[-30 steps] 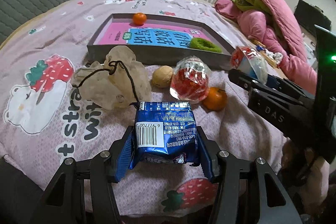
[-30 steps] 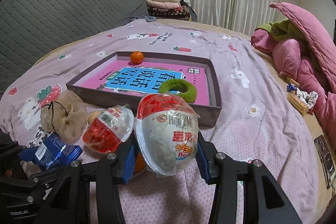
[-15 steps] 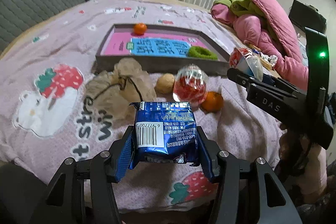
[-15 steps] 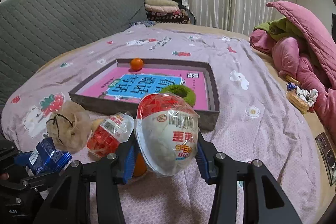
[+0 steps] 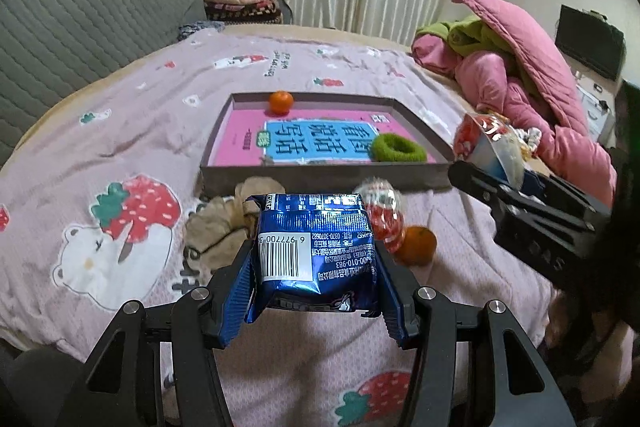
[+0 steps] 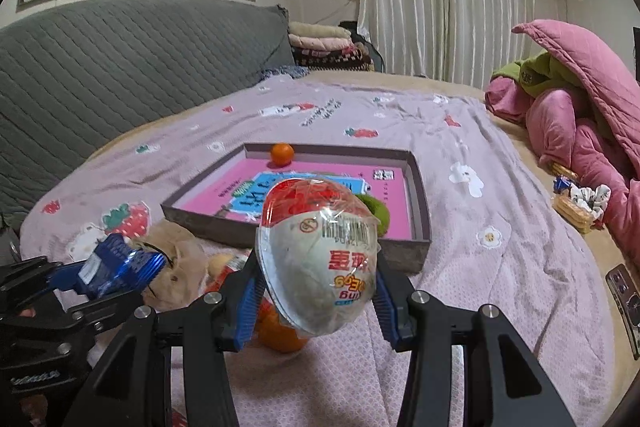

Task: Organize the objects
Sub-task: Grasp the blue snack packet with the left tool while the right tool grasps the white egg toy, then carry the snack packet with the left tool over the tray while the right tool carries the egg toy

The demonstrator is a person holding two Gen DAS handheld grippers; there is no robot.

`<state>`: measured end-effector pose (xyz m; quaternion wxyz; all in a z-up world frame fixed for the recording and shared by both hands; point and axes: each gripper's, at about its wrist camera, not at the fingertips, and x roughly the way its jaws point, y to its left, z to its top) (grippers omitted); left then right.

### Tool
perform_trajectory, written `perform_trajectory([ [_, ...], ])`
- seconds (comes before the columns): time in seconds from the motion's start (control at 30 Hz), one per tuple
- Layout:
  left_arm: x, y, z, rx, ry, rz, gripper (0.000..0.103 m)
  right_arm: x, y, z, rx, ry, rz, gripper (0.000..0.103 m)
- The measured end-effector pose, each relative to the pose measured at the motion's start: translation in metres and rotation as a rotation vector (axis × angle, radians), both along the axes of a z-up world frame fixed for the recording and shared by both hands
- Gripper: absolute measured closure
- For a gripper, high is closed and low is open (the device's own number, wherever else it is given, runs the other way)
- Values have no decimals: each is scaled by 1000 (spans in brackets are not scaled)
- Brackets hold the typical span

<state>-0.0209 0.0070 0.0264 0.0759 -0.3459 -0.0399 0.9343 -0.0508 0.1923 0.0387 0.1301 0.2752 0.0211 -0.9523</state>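
The left claw (image 5: 316, 291) pinches a blue packet (image 5: 316, 251) and the right claw (image 6: 316, 307) an egg (image 6: 318, 259), both carried clear of the bed, probably bound for the tray (image 5: 320, 175) just ahead.

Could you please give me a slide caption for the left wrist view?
Left tongs grip a blue snack packet above the bedspread, facing the shallow box.

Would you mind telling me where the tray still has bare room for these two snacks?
In the tray, the pink left half is free, bordered by the left wall, the mandarin at the far wall and the green ring near the right corner. In front of the tray, loose items crowd the bedspread.
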Motion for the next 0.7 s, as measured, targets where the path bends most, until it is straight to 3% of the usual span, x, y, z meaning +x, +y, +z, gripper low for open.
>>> perform_trajectory([
  [0.23,-19,-1,11,-4,50,23,46,7,1,12,-40,55,8,54],
  [0.7,-51,-3,19,-25,90,40,46,-4,-2,17,-46,61,-9,54],
])
